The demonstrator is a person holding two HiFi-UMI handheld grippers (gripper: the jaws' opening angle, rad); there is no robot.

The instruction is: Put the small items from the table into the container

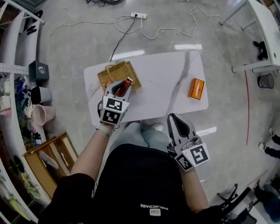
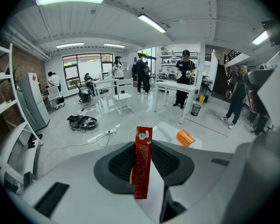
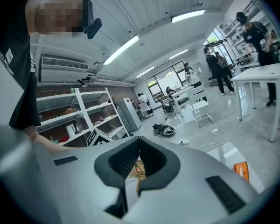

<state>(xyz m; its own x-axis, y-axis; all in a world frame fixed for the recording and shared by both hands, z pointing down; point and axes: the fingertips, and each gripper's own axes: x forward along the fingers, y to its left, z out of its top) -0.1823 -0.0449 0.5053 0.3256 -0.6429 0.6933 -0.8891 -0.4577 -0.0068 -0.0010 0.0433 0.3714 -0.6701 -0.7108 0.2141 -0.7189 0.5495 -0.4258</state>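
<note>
The right gripper (image 3: 139, 143) is nearest the person, at the near edge of the white marble-pattern table (image 1: 163, 76). Its jaws are pressed together at the tips and hold nothing. Only a thin slit remains lower down, and the wicker weave shows through it.

The left gripper (image 1: 120, 90) is over the table's left part. Its jaws pinch a narrow red carton (image 2: 142, 164) between the pads. The carton stands on end along the jaws and projects past the fingertips. In the head view the carton overlaps the near right corner of the wicker basket (image 1: 111, 73), which rests on the left end of the table. Contact between carton and basket cannot be determined.

An orange box (image 1: 196, 88) lies near the table's right edge, well apart from the basket. Beyond the table, a white power strip (image 1: 138, 15) and its cables lie on the floor.
</note>
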